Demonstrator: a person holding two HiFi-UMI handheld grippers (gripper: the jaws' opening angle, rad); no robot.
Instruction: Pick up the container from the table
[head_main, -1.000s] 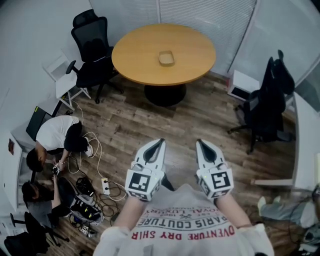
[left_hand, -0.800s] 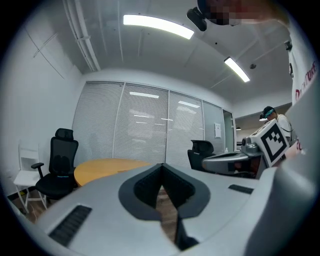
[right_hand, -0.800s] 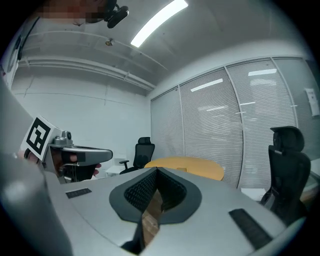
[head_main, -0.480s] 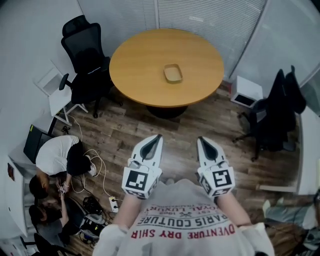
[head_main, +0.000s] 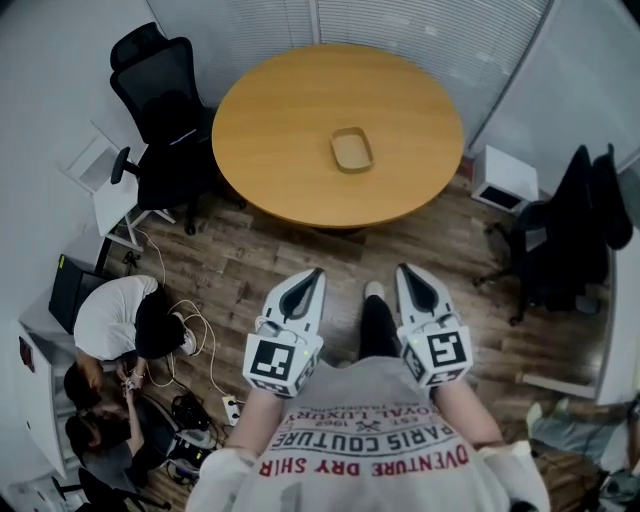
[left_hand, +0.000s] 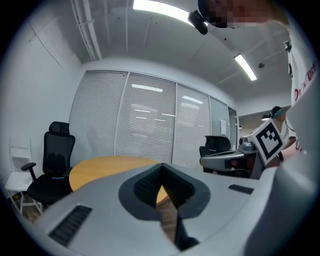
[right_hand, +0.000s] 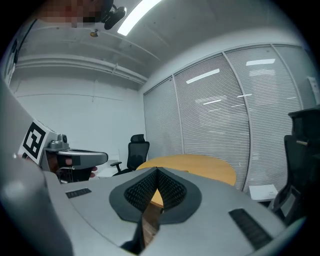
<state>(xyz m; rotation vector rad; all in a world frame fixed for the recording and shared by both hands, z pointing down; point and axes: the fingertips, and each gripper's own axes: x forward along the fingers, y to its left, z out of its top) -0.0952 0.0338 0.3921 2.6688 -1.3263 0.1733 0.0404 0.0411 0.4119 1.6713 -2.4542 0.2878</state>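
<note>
A shallow tan container sits on the round wooden table, a little right of its middle. Both grippers are held close to my chest, well short of the table. In the head view my left gripper points toward the table with its jaws closed at the tips and nothing in them. My right gripper stands beside it, likewise shut and empty. In the left gripper view the table shows beyond the left gripper. The right gripper view shows the table past the right gripper.
Black office chairs stand left and right of the table. Two people crouch on the wooden floor at the lower left among cables and a power strip. A white box sits by the blinds.
The table and container have come closer and lower in the head view as I moved toward them. Both grippers stay shut in the same pose.
</note>
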